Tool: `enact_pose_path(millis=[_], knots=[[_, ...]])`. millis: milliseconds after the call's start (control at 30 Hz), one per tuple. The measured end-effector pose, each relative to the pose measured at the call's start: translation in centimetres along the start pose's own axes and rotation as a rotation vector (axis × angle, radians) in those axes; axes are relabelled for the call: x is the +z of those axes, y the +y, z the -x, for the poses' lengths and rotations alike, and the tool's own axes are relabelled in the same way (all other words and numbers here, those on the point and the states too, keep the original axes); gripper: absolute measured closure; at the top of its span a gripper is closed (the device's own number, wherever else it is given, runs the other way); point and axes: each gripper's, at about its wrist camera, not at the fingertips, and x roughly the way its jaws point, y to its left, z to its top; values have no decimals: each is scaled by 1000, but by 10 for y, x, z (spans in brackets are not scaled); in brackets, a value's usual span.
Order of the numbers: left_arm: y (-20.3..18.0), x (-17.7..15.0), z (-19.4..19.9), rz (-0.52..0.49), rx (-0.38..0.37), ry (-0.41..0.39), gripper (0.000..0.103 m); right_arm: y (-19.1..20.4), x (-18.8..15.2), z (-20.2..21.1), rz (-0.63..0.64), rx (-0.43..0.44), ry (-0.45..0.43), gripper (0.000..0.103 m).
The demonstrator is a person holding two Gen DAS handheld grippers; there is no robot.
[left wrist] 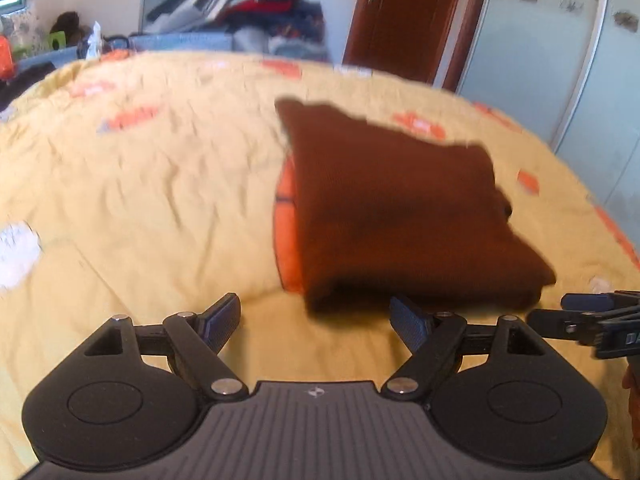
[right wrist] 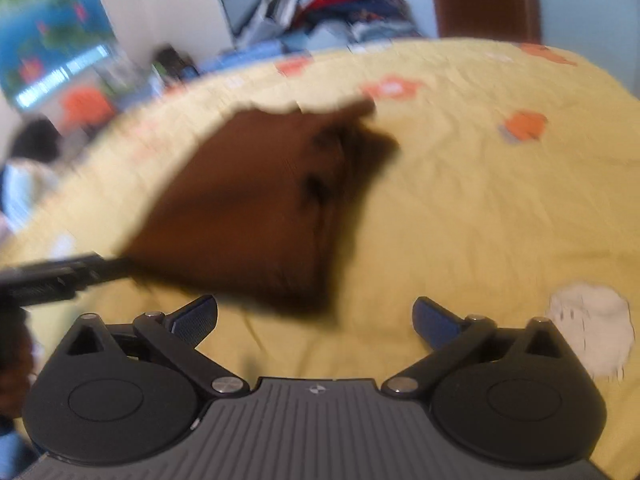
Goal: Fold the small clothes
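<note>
My left claw [left wrist: 316, 320] and right claw [right wrist: 316, 316] both gape wide, holding nothing. The 1 brown garment [left wrist: 400, 216] lies folded on the yellow bedspread [left wrist: 140, 200], just ahead of both. If a finger snags its near edge as I move, the fold could spring open. I count 2 claws, 1 garment.

Left tool [left wrist: 316, 320] and right tool [right wrist: 316, 320] both angle downward, jaws spread, empty.
</note>
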Motion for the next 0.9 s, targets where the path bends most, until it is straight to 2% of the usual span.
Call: enact_pose_path(millis=[100, 133, 167, 200, 233, 333, 367, 900], knots=[[-13, -12, -5, -95, 85, -23, 17, 13, -7, -11, 30, -91, -17, 0], [-19, -16, -8, -134, 107, -38, 11, 19, -8, -15, 46, -129, -24, 0], [-23, -28, -4, -143, 119, -69, 9, 24, -8, -19, 58, -169, -25, 0], [-21, -29, -4, -122, 116, -66, 8, 29, -9, -23, 73, -206, -27, 0], [-20, -30, -4, -112, 120, -57, 0, 33, -11, -28, 91, -238, -35, 0], [-27, -26, -13, -104, 126, -52, 0, 33, -22, -31, 86, -251, -131, 0], [-27, -26, -13, -104, 126, -54, 0, 33, -24, -29, 84, -250, -138, 0], [-28, -27, -11, -104, 127, -56, 0, 33, -22, -29, 81, -255, -145, 0]])
